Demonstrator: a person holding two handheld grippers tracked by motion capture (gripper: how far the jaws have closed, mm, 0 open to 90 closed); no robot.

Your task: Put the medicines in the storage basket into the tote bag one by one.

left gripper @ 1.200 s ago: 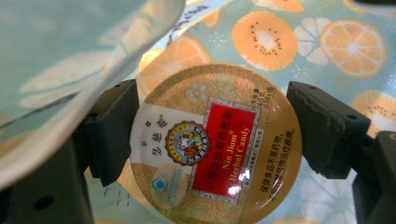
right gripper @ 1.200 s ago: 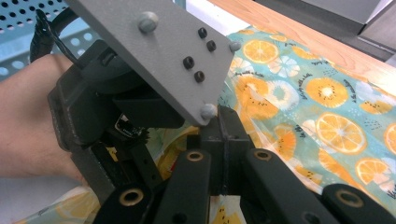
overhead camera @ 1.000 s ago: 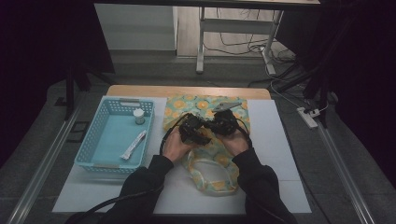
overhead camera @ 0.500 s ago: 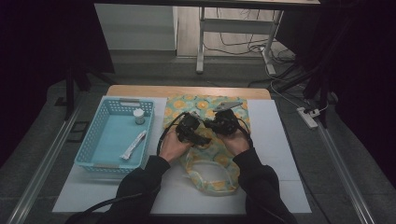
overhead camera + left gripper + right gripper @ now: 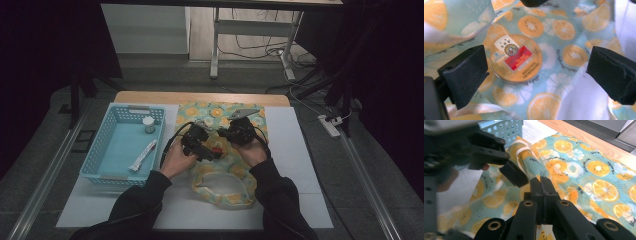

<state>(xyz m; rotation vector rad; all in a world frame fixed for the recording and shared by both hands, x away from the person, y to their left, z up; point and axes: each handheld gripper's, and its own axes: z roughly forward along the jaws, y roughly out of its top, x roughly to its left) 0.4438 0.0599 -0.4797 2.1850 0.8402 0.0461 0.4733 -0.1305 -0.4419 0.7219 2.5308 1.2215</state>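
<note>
High view: a person's two hands meet over a fruit-print fabric bag (image 5: 220,175) lying on the bench (image 5: 300,165).
Left tongs (image 5: 536,72): jaws spread wide after just opening, nothing pressed between them.
Round tin (image 5: 516,58): orange lid with a red label, lying flat on the bag's fabric, between and beyond the open jaws.
Right tongs (image 5: 543,185): jaws closed flat together, pinching a fold of the bag's fabric.
Blue basket (image 5: 107,155): just left of the bag.
</note>
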